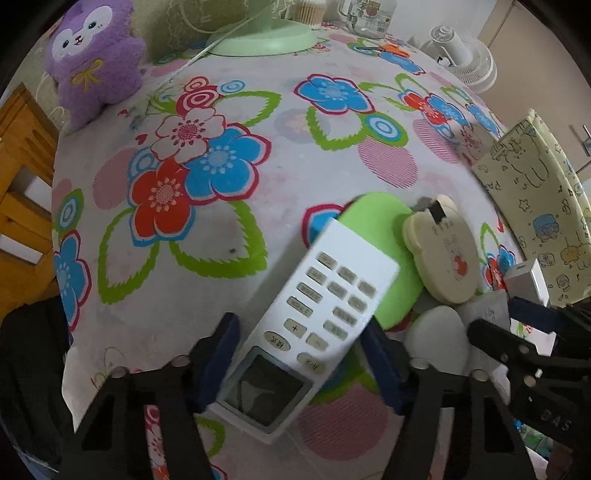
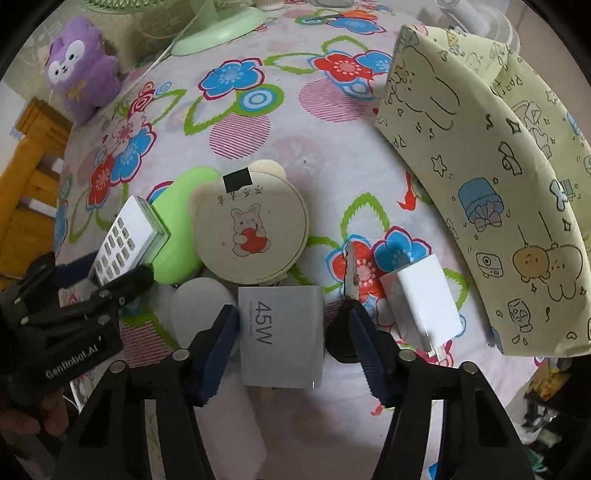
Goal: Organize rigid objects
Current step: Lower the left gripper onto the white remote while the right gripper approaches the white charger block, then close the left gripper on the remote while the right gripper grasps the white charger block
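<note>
My left gripper (image 1: 299, 354) is shut on a white remote control (image 1: 306, 317), holding it tilted above the floral tablecloth; it also shows in the right wrist view (image 2: 122, 243). My right gripper (image 2: 291, 339) is open, its fingers on either side of a grey 45W charger box (image 2: 280, 336) without pressing it. A green oval case (image 2: 177, 229), a cream bear-shaped round box (image 2: 251, 229), a white oval object (image 2: 203, 306), a black-handled key (image 2: 351, 280) and a white charger plug (image 2: 424, 299) lie close around.
A pale yellow cartoon-printed storage box (image 2: 480, 155) stands at the right. A purple plush toy (image 1: 92, 62), a green fan base (image 1: 266, 40), a glass jar (image 1: 369, 18) and a white fan (image 1: 465, 55) are at the back. A wooden chair (image 1: 22, 166) is left of the table.
</note>
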{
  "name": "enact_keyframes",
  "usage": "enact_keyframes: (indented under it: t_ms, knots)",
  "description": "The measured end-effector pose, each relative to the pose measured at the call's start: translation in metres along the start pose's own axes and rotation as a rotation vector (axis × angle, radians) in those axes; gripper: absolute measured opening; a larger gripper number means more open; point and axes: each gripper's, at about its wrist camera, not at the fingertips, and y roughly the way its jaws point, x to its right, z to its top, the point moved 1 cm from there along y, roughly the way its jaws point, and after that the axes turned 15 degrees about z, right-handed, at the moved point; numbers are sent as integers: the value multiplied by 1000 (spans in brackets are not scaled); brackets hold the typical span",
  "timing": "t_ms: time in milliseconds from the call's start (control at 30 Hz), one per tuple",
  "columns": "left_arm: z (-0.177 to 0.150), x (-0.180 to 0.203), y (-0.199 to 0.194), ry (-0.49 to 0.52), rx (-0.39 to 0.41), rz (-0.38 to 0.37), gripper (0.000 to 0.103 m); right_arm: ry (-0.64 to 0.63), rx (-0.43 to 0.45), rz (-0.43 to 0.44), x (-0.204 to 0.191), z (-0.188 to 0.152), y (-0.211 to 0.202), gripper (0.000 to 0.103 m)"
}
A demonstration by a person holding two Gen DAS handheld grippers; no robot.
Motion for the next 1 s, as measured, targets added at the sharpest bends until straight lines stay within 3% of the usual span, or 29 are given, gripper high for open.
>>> enact_keyframes:
  t_ms: [33,167,267,1000]
  knots:
    - [-2,3,-1,2,1,1,60,-9,-2,5,-2,0,1,51]
    - [-10,13,-4,37,10,40,49,-43,-6,-29,-9,0,6,50]
    - [-11,13,-5,20,-2,7,47,-40,-10,-28,-9,0,6,50]
    - [-11,18,-53,-17,57,-22,45,-73,47,-41,-18,5,-30,49]
